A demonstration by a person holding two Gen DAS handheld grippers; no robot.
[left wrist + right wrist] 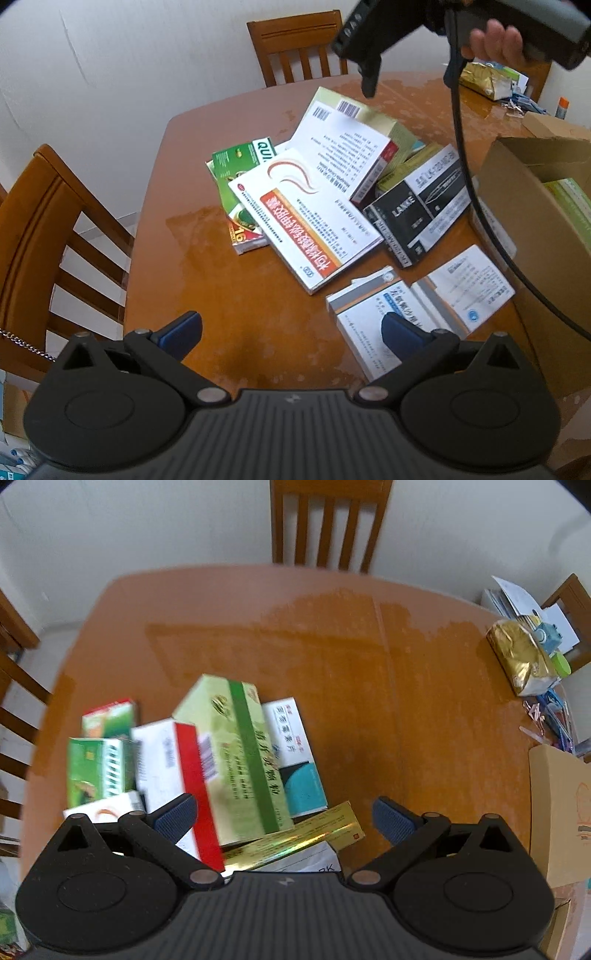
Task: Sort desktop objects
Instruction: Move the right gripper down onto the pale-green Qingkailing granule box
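the left gripper (291,334) hangs over the wooden table (221,295) with its blue-padded fingers (181,332) spread wide and gripping nothing, the right pad in front of a white and grey medicine box (365,314) that lies flat beside a second white box (469,284). past them a heap of boxes fills the middle of the table: a white box with an orange band (306,221) on top, a green box (236,173) under its far edge, a black box marked lakke (417,206) to its right, and a white box with barcodes (343,155) leaning behind. an open cardboard carton (546,221) stands at the right edge, green packs visible inside. the right gripper (282,818) is seen from above the same heap, fingers (393,819) equally wide and empty, over a pale green box with a dark green stripe (236,753), a red and white box (177,771), a white and teal box (295,757) and a gold box (295,842). from the left camera it appears raised high above the table in a hand (495,40). a gold foil pack (521,661) sits well apart at the far right edge, and wooden chairs (325,524) ring the table
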